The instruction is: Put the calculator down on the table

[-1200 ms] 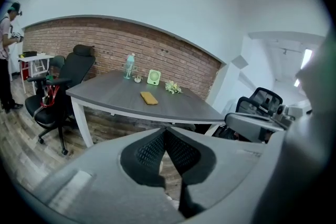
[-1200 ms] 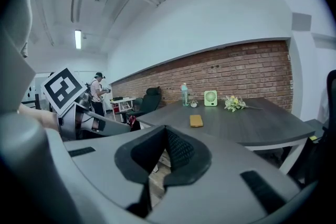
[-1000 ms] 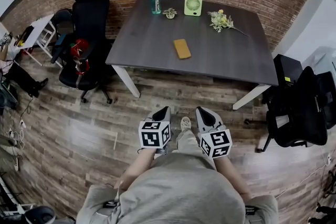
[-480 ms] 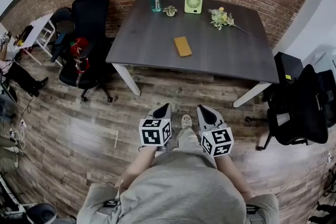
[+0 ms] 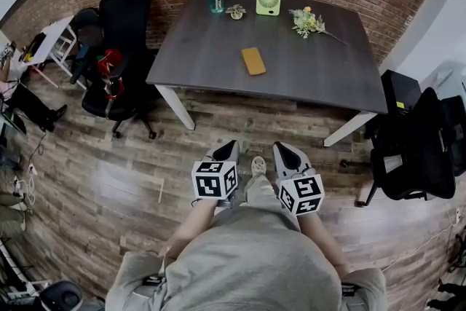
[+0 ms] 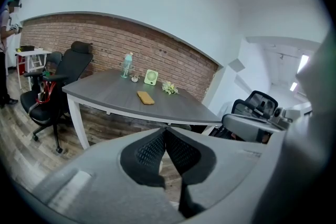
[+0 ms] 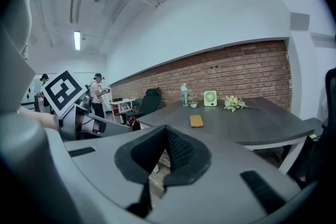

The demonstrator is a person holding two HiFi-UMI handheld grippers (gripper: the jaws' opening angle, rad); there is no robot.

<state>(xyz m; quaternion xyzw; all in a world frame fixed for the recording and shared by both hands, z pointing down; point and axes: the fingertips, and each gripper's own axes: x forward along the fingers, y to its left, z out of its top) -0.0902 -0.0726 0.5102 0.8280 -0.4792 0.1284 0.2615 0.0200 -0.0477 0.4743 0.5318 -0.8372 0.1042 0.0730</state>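
head view: the orange calculator (image 5: 253,61) lies flat mid-way across the surface (image 5: 196,47), too small to show its keys. the left tongs (image 5: 231,147) and right tongs (image 5: 279,149) hang by the person's waist, well apart from it. left gripper view: pads pressed together, nothing between. right gripper view: tips likewise meet, empty.

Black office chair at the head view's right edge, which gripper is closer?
Right. The right gripper stands left of the black office chair, apart from it; the left gripper is farther left still.
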